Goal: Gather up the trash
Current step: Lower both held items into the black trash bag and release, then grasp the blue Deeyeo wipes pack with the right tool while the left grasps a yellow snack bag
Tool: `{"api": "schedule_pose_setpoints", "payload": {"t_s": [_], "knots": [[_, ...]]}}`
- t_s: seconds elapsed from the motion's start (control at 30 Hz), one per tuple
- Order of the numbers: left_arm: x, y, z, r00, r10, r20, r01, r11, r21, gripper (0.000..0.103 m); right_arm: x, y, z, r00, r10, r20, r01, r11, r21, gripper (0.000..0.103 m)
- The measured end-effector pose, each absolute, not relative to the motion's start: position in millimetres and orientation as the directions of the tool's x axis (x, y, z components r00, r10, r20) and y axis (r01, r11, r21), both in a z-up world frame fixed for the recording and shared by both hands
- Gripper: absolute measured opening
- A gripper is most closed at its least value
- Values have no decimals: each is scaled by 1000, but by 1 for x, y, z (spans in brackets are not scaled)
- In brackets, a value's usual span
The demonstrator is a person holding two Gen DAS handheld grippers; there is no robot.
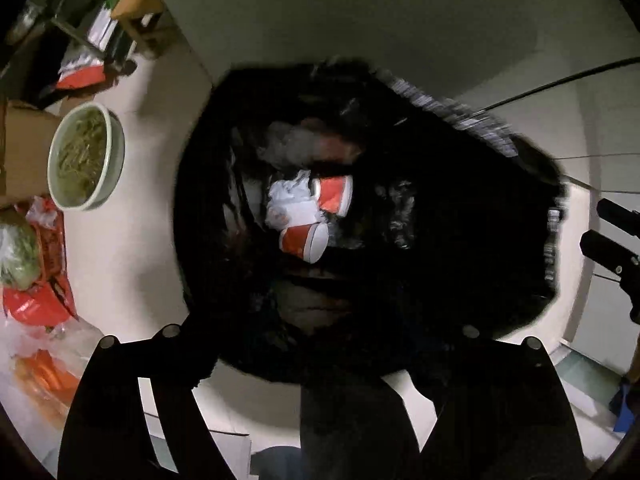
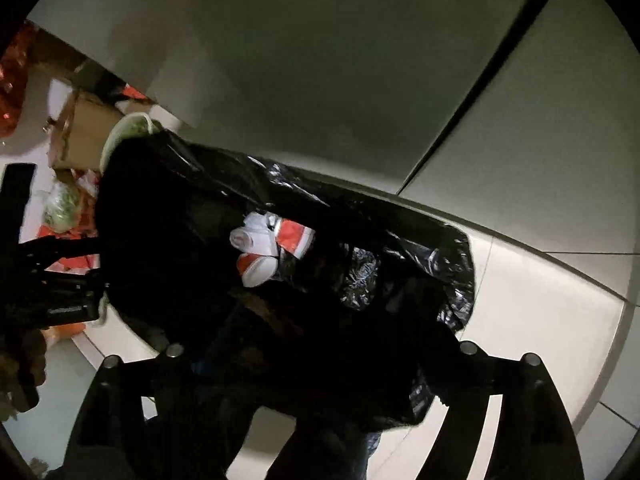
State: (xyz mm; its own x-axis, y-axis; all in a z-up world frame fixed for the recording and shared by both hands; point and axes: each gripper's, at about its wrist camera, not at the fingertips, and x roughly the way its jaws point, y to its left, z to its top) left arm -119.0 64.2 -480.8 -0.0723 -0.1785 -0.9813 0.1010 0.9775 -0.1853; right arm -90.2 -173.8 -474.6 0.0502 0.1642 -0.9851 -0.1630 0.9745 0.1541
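Black trash bag (image 1: pixel 420 240) spread wide open across the middle of both views, mouth facing the cameras, lying on a pale desk (image 1: pixel 144 240). Inside it, visible through the opening: two red-and-white paper cups (image 1: pixel 304 242) beside crumpled white paper (image 1: pixel 290 200), with more blurred pale rubbish deeper in. Same cups (image 2: pixel 256 266) and paper (image 2: pixel 256 236) seen in the right wrist view, low in the bag (image 2: pixel 200 216).

Left hand-held gripper (image 1: pixel 320 392) at the bag's near edge, dark fingers lost against the black plastic; cannot tell whether spread or pinching the rim. Right hand-held gripper (image 2: pixel 320 400) likewise at the bag's near edge, plastic bunched between and over its fingers; grip not readable either. Right one also glimpsed at the far right of the left wrist view (image 1: pixel 612 240), just beside the bag's rim.

Left of the bag, on the desk: a pale green bowl (image 1: pixel 86 156) of noodles in broth, touching a brown cardboard box (image 1: pixel 24 148). Below those, red snack wrappers (image 1: pixel 40 292), a clear bag with something green inside (image 1: pixel 18 256), and clear plastic over something orange (image 1: pixel 48 372). Further up, more red-and-white packets (image 1: pixel 80 68) among dark clutter. Bowl rim (image 2: pixel 128 128) poking out just behind the bag in the right wrist view, box (image 2: pixel 86 132) next to it.
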Motion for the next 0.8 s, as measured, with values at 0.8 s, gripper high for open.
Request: {"api": "schedule_pose_setpoints", "payload": {"t_s": [0.8], "knots": [[-25,-24,-122,609,-408,-680,418,894,-162,89,23,-272,-157,747,45,-663,-12,998,55,98]]}}
